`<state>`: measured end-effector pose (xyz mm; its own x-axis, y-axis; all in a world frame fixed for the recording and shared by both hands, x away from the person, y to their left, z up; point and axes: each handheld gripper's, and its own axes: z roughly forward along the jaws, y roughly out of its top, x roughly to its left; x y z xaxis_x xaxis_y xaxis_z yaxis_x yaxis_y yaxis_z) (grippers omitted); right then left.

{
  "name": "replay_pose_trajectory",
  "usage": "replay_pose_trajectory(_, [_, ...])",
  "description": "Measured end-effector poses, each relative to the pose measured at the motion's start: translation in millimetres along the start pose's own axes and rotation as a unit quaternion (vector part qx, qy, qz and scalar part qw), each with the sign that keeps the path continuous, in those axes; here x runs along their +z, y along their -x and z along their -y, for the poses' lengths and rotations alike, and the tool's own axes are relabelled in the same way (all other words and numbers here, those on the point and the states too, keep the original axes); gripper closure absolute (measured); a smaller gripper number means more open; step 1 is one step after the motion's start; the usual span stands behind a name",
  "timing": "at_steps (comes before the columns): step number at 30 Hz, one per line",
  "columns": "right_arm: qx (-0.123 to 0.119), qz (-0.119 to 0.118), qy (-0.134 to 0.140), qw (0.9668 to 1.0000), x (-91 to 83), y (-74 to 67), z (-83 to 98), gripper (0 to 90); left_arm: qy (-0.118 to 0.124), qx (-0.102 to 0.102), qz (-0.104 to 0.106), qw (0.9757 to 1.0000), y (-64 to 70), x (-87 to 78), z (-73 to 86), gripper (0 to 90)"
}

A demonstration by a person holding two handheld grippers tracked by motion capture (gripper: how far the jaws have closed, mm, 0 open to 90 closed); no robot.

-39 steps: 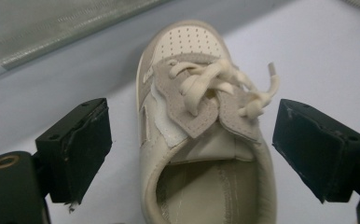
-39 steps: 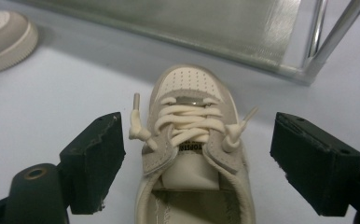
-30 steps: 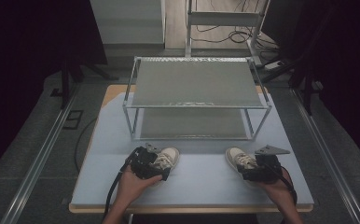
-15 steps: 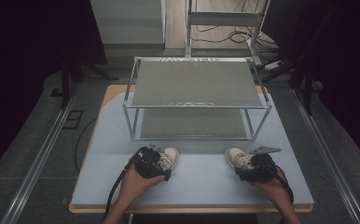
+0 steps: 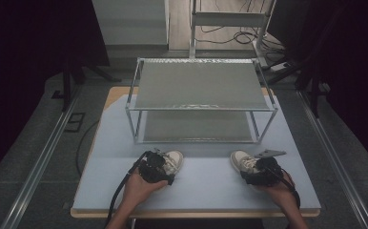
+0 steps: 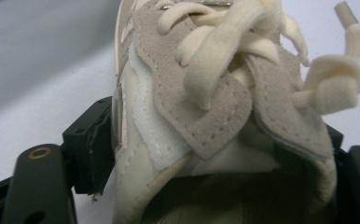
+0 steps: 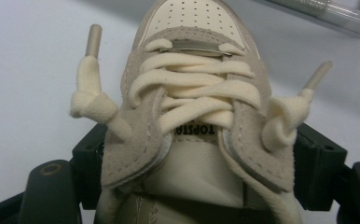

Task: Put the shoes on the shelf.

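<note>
**Both claws closing in on a pair of sneakers**

Two cream sneakers sit on the pale blue tabletop (image 5: 201,186), in front of the metal rack (image 5: 201,90). The left claw (image 5: 159,164) has the left sneaker (image 5: 172,160) between its jaws, the right claw (image 5: 254,172) the right sneaker (image 5: 241,161). Both sets of jaws have just been closing around the heel end and look snug against the sides. Laces (image 7: 192,100) are chunky, knotted at the tips.

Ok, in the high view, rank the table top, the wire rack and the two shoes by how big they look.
1. Table top, largest.
2. Wire rack.
3. Left shoe and right shoe: they look about alike, and each is partly hidden by its gripper, so I won't rank them.
</note>
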<state>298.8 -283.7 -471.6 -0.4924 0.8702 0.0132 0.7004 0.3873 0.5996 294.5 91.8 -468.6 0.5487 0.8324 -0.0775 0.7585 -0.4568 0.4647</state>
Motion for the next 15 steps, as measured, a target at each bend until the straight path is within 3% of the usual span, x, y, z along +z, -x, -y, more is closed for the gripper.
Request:
replay_pose_trajectory(4, [-0.003,-0.004,0.002,1.0000,-0.6,0.5,0.7,24.5,0.012,0.007,0.005,0.9999,-1.2,-0.7,2.4,24.4])
replay_pose_trajectory(7, [-0.009,-0.008,0.003,0.9999,-1.1,0.3,0.8,24.9,0.031,-0.003,0.000,0.9995,-1.1,-2.1,4.1,24.9])
replay_pose_trajectory(15, [-0.013,-0.014,0.017,0.9997,-8.4,-0.5,-4.7,25.2,0.053,-0.007,0.003,0.9986,-3.9,-10.3,-0.3,25.0])
